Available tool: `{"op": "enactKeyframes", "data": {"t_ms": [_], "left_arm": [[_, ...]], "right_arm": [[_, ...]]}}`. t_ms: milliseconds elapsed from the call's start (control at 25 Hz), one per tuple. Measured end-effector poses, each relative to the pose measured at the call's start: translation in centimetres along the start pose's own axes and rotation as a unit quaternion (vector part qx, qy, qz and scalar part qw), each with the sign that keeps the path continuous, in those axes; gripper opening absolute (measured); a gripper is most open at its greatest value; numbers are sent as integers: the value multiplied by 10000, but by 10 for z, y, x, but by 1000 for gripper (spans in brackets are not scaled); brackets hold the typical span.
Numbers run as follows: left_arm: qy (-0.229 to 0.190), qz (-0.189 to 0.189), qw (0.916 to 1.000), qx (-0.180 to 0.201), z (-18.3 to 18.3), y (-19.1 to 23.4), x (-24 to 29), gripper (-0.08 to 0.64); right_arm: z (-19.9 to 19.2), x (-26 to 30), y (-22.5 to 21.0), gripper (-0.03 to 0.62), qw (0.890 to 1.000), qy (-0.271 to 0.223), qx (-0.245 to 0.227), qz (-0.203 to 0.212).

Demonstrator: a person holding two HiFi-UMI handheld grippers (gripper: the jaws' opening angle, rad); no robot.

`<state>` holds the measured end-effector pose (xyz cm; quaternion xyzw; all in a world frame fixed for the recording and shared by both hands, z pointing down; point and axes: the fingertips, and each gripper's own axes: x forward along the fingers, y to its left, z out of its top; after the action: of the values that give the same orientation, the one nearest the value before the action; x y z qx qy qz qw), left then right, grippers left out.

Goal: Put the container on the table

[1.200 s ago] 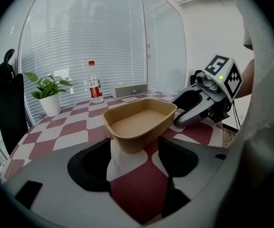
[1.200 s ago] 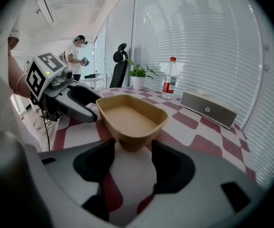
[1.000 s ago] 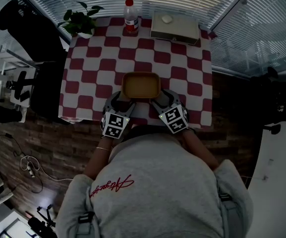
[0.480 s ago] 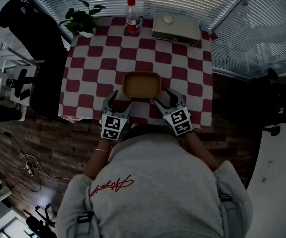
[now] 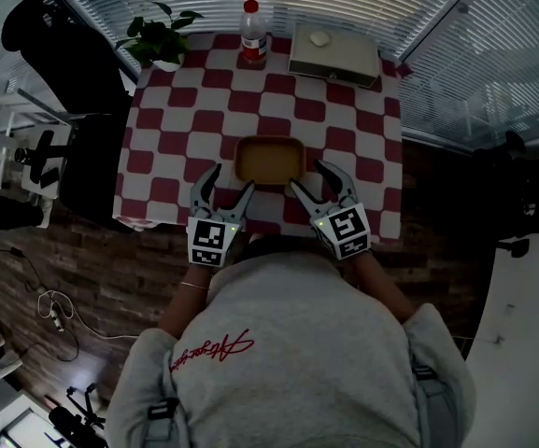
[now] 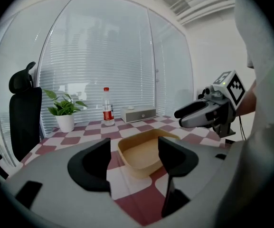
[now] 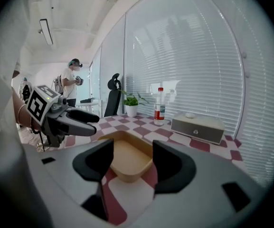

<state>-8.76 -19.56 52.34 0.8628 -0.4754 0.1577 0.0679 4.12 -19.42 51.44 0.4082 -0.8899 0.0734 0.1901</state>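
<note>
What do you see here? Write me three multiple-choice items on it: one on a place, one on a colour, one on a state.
1. Where is the container?
A. On the table, near the person's edge
B. Stacked on a plate
C. Inside a drawer

2. What colour is the cap of the bottle?
A. Blue
B. Red
C. Green

3. How are the left gripper and the right gripper?
A. Both shut on the container
B. One open, one shut
C. Both open, holding nothing

Answers:
1 A: it sits on the checked cloth just ahead of both grippers.
2 B: the cap shows red in both gripper views.
3 C: each gripper view shows its jaws apart, with the container lying beyond them.
</note>
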Motion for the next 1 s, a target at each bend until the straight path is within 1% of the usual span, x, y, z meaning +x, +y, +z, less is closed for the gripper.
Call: {"op": "enactKeyframes", "data": {"t_ms": [240,520,720,920,1000], "left_arm": [[-344,92,9994,-41,31,3,-5,307],[-562,121,9983,-35,58,7,-11,307],[-736,84,9972,-35,80,4,-15,305],[-869,-39,9958,-279,104,3,-19,305],[-941,-74,9953,-220,113,1,-20,305]], "right_arm": [[28,-4,0,247,9994,-351,30,-22],[56,-8,2,247,9981,-620,-11,-20],[78,-15,2,247,9964,-848,-35,-35],[98,-22,1,246,9948,-1015,-11,-57],[104,-25,0,247,9942,-1073,-1,-63]]}}
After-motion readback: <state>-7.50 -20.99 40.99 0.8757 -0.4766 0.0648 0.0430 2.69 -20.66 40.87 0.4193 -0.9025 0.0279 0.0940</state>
